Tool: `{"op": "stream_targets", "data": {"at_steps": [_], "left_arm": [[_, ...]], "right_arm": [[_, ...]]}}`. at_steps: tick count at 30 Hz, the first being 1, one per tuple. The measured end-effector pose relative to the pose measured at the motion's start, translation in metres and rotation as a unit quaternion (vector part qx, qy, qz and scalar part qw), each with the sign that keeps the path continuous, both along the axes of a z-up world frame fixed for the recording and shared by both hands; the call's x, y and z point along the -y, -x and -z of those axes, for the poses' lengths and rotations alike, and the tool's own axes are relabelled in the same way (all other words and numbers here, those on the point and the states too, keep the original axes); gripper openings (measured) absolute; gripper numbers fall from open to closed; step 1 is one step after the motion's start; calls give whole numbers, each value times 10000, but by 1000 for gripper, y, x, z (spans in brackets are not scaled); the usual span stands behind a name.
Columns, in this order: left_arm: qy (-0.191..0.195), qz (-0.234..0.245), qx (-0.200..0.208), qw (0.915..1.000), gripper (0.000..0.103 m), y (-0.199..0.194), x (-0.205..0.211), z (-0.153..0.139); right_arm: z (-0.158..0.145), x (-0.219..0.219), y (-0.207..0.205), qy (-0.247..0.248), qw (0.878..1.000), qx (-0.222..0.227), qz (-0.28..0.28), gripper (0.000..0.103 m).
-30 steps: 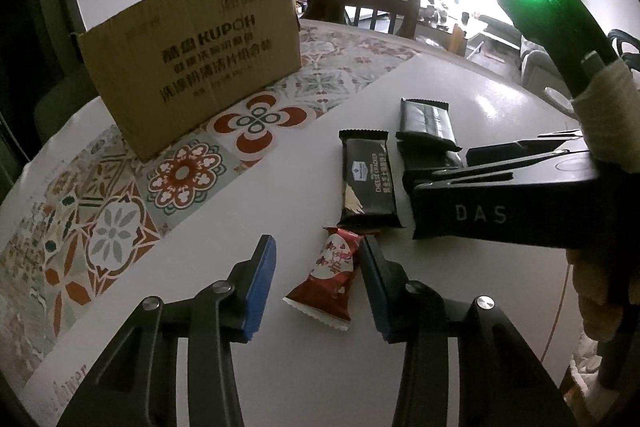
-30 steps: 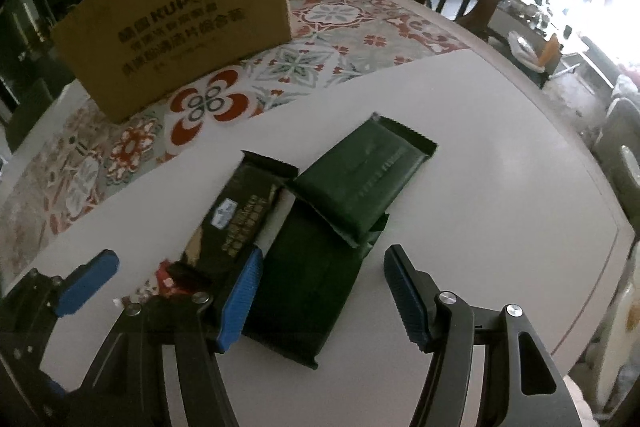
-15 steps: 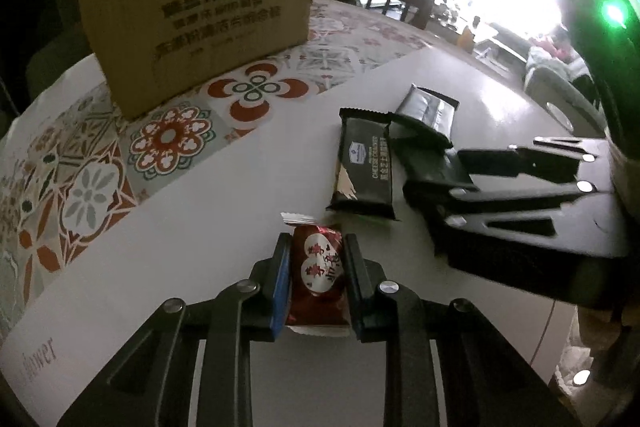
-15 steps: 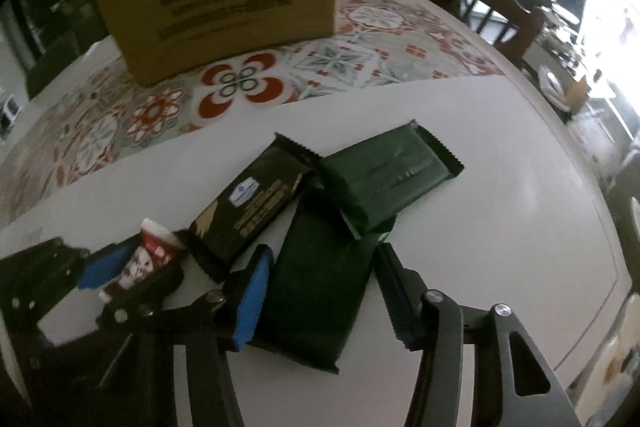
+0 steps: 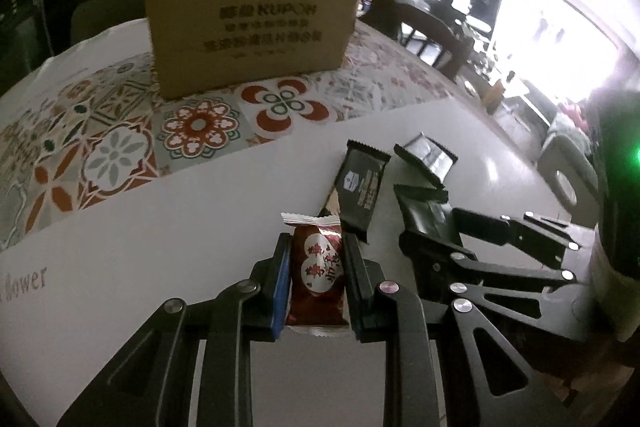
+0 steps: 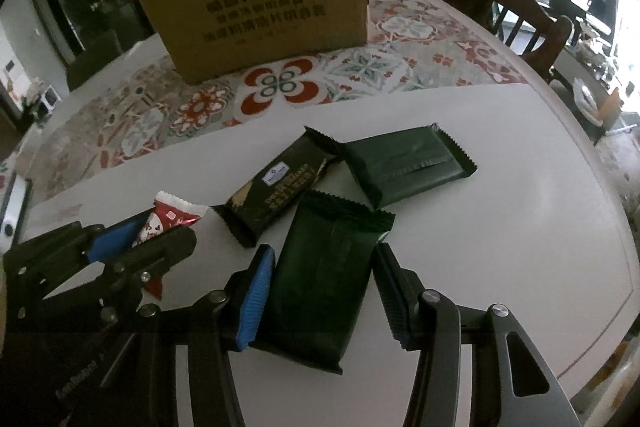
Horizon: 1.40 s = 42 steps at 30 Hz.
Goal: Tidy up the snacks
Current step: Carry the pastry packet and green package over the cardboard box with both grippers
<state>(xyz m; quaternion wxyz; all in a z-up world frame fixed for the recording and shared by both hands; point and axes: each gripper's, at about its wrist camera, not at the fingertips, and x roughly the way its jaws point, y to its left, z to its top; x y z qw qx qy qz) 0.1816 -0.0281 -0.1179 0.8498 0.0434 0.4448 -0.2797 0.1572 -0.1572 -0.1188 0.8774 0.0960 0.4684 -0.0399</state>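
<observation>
My left gripper (image 5: pixel 316 263) is shut on a small red snack packet (image 5: pixel 318 273), held just above the white table; it also shows in the right wrist view (image 6: pixel 168 223). My right gripper (image 6: pixel 324 279) is closed against both sides of a dark green snack pack (image 6: pixel 326 279) lying on the table. A black cracker bar (image 6: pixel 276 185) lies beside it and a second dark green pack (image 6: pixel 408 163) lies behind. A brown cardboard box (image 5: pixel 252 19) stands at the back on the patterned cloth.
A patterned tile-print runner (image 5: pixel 120 131) crosses the round white table (image 6: pixel 520 227). Wooden chairs (image 6: pixel 528 23) stand beyond the far edge. The table's edge curves close on the right.
My left gripper closed on the red packet and lifted it slightly. My right gripper moved in and narrowed around the near green pack.
</observation>
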Motion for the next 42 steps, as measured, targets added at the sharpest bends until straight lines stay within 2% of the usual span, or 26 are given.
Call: {"op": "stream_targets", "data": {"at_steps": [14,22,32,42], "left_arm": [[-94,-450,431,9980,25,26,-3,-38],[-68,-622,767,9951,25,24,-1,-63],[89,-789,1314,9881,25,5,0,-101],[183,-964,1746,9797,25,-28,-3,-134]], "right_arm": [[-34,5,23,-269,9962,800,-234,52],[-53,11,22,-357,9923,1149,-306,52],[-88,18,1,-333,9851,1643,-396,52],[-123,27,-38,-284,9772,2072,-358,52]]}}
